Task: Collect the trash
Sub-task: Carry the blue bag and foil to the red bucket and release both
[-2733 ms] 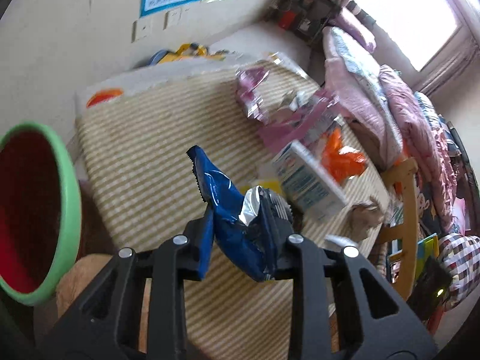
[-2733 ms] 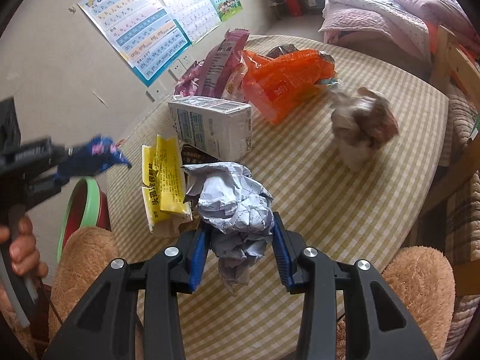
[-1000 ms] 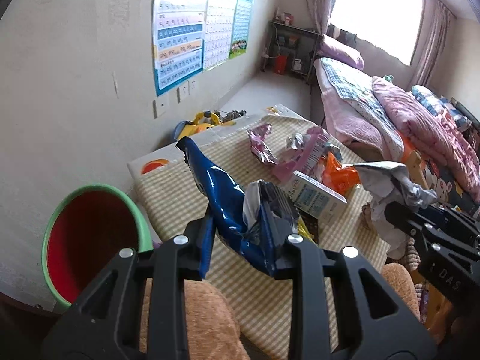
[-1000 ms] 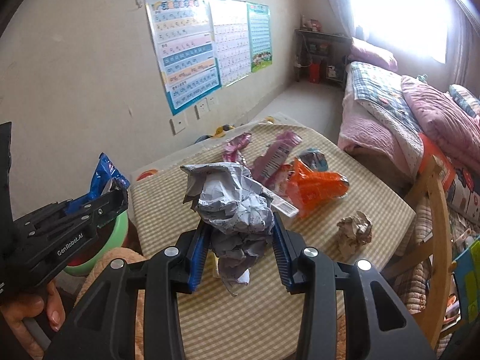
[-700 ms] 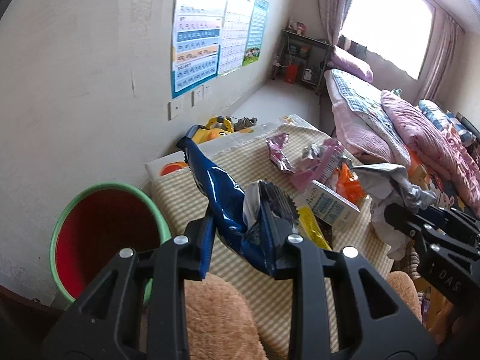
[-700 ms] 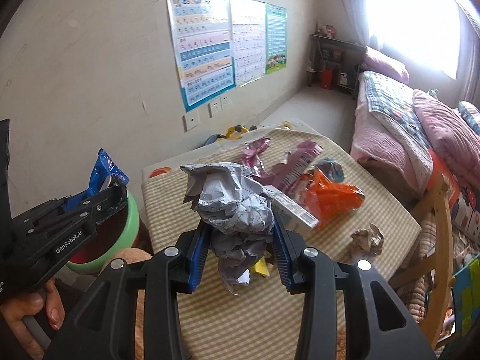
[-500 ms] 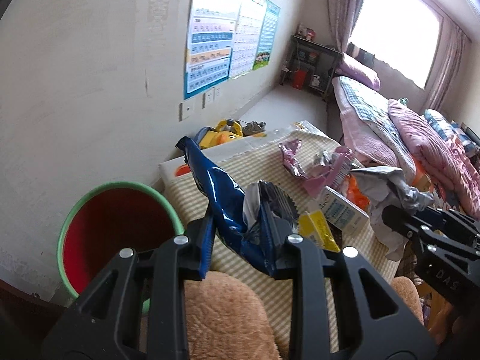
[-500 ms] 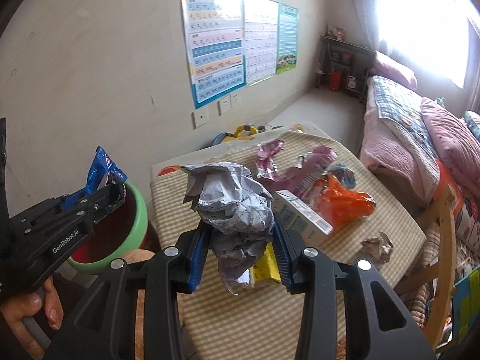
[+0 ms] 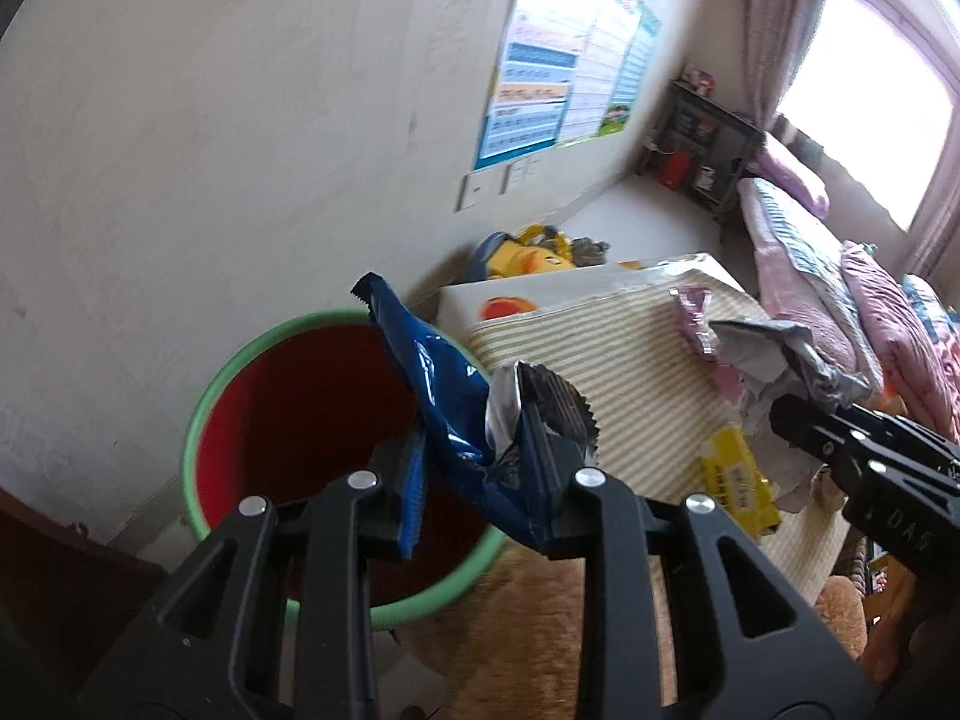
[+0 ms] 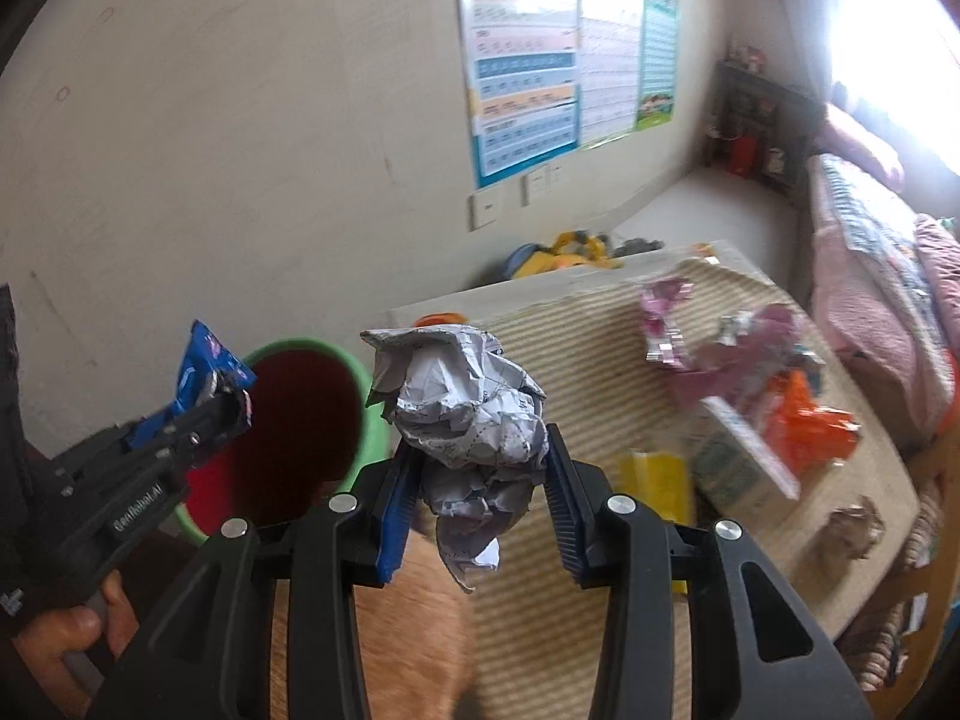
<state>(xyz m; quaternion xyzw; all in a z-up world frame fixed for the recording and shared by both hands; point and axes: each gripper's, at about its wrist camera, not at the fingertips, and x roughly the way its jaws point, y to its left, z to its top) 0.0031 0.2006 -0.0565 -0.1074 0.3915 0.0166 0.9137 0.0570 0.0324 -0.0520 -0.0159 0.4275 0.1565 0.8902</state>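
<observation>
My left gripper [image 9: 480, 480] is shut on a crumpled blue snack wrapper [image 9: 432, 372], held over the near rim of a red bin with a green rim [image 9: 288, 414]. My right gripper [image 10: 474, 498] is shut on a ball of crumpled grey-white paper [image 10: 462, 414], which hangs just right of the same bin [image 10: 300, 420]. In the right wrist view the left gripper [image 10: 231, 399] with the blue wrapper [image 10: 201, 369] sits over the bin's left side. In the left wrist view the right gripper [image 9: 786, 414] and its paper [image 9: 774, 354] show at the right.
A table with a checked cloth [image 10: 600, 384] carries more trash: pink wrappers [image 10: 666, 318], an orange bag [image 10: 810, 420], a carton [image 10: 738, 456], a yellow packet [image 10: 654, 480], a brown paper ball [image 10: 852, 528]. A brown plush seat [image 9: 528, 624] lies below. The wall stands close behind the bin.
Both grippers have swung left with their loads. The bin now sits much nearer and more central, and the table's trash has slid toward the right of both views.
</observation>
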